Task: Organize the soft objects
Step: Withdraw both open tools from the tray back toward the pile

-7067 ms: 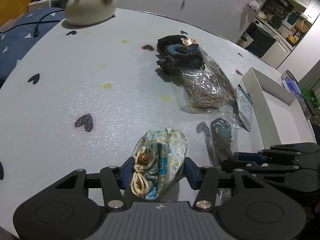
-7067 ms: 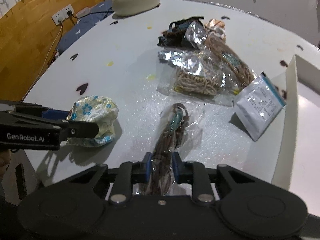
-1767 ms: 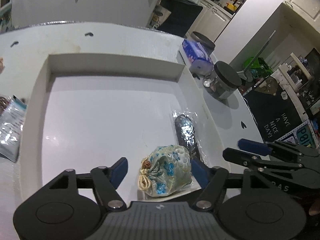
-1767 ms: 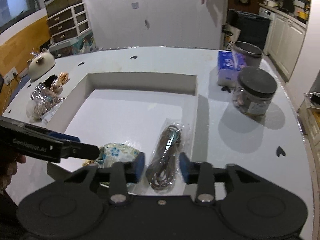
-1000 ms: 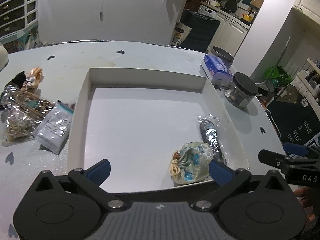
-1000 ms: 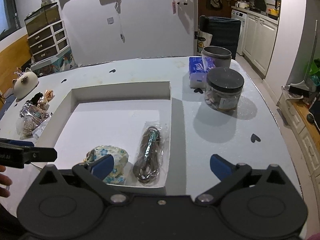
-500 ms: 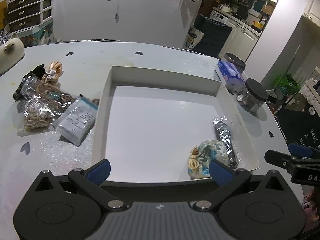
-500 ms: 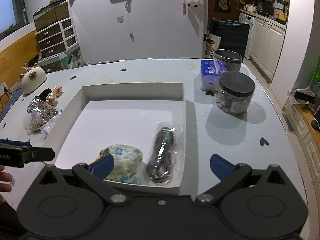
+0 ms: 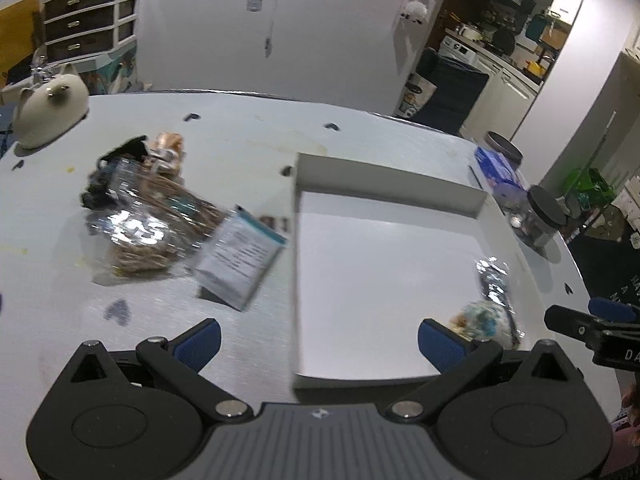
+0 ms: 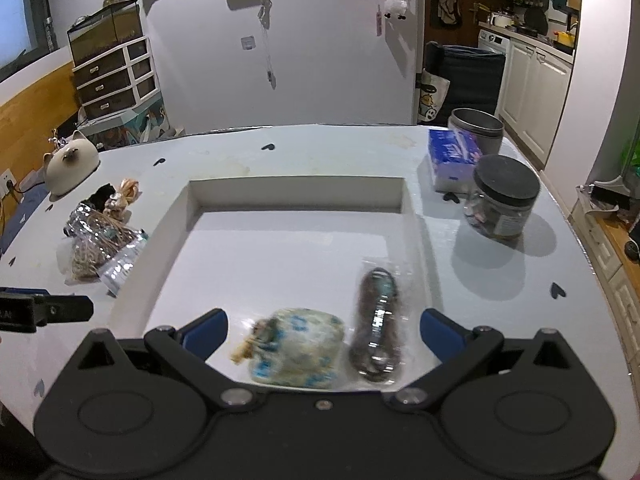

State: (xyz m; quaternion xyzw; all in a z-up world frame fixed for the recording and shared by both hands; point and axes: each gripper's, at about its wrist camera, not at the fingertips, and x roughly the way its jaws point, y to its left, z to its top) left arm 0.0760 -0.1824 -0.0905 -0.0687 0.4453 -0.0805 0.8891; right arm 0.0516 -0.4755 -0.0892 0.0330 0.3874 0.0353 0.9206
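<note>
A white shallow tray (image 9: pixel 384 184) (image 10: pixel 296 190) lies on the round white table. In its near right corner lie a floral drawstring pouch (image 10: pixel 298 350) (image 9: pixel 476 320) and a clear bag of brown beads (image 10: pixel 378 322) (image 9: pixel 496 288). A pile of clear bags with cords and beads (image 9: pixel 148 224) (image 10: pixel 94 240) and a white packet (image 9: pixel 240 260) lie left of the tray. My left gripper (image 9: pixel 320 340) is open and empty above the tray's left wall. My right gripper (image 10: pixel 324 330) is open and empty above the pouch.
A cat-shaped ceramic figure (image 9: pixel 50 110) (image 10: pixel 70 166) stands at the table's far left. A dark-lidded jar (image 10: pixel 502 200), a blue tissue pack (image 10: pixel 452 152) and a metal tin (image 10: pixel 476 124) stand right of the tray. The table edge runs close on the right.
Both grippers let go of the pouch and the bead bag in the tray, opened wide and drew back. The left view has swung left toward the pile.
</note>
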